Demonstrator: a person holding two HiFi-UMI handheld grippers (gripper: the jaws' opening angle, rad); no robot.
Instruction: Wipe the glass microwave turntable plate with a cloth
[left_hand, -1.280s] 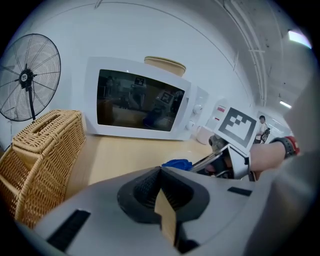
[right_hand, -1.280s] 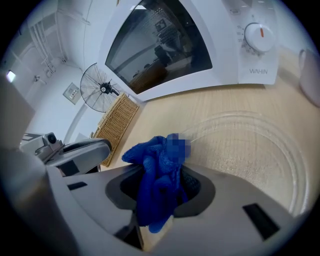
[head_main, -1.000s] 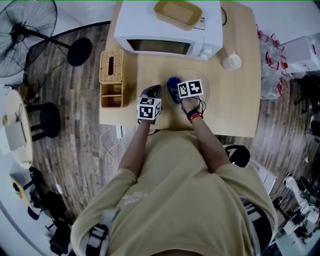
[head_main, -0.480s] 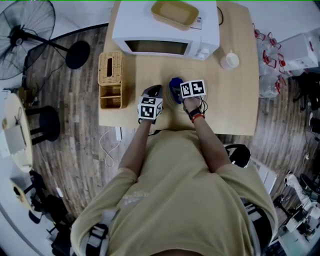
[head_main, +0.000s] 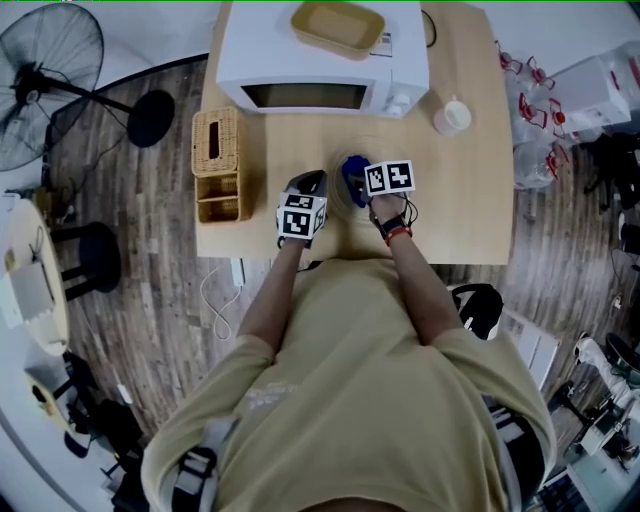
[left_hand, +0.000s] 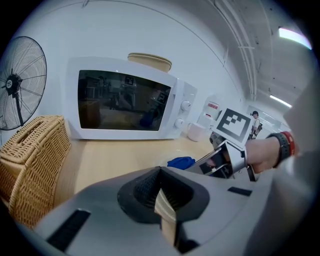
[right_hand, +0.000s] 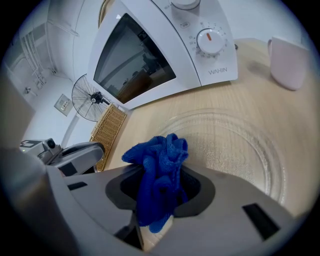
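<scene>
Just ahead of the right gripper's (right_hand: 154, 210) fingers, one glass plate (right_hand: 235, 150) lies flat on the bench (head_main: 460, 220). One microwave (right_hand: 165, 55) stands beyond it and one pink mug (right_hand: 289, 62) to the right. Those fingers are clamped on one bunched blue cloth (right_hand: 159, 170), which sits at the plate's left edge. Left of them, the left gripper (left_hand: 162, 200) rests low, its fingers pressed together with nothing between. One wicker box (head_main: 222, 160) stands further left. Both forearms (head_main: 275, 290) reach forward, roughly parallel.

One microwave (head_main: 320, 55), one cloth (right_hand: 157, 175), one plate (right_hand: 235, 145), one cup (head_main: 452, 116).
</scene>
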